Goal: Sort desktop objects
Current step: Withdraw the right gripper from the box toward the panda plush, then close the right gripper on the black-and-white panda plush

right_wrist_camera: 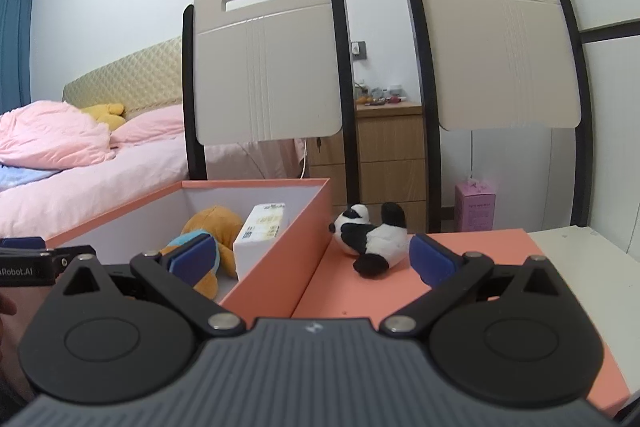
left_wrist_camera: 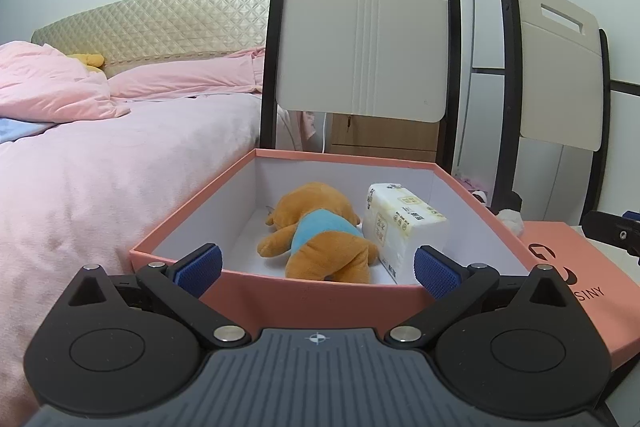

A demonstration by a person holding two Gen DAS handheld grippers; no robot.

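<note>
Left wrist view: the left gripper (left_wrist_camera: 318, 269) has its fingers spread wide and holds nothing; it hangs over the near wall of the pink box (left_wrist_camera: 304, 291); inside the box the brown plush toy (left_wrist_camera: 320, 239) lies on its side at 12 o'clock from the gripper; the tissue pack (left_wrist_camera: 404, 223) lies just beside it at 1 o'clock, touching or nearly so; the pink lid (left_wrist_camera: 576, 267) lies flat at 3 o'clock against the box.

Right wrist view: the right gripper (right_wrist_camera: 312, 261) likewise has its fingers spread, gripping nothing; the panda plush (right_wrist_camera: 370, 237) lies on the lid at 1 o'clock, outside the box, near its corner; two chair backs (right_wrist_camera: 268, 67) stand behind at 12 o'clock.
</note>
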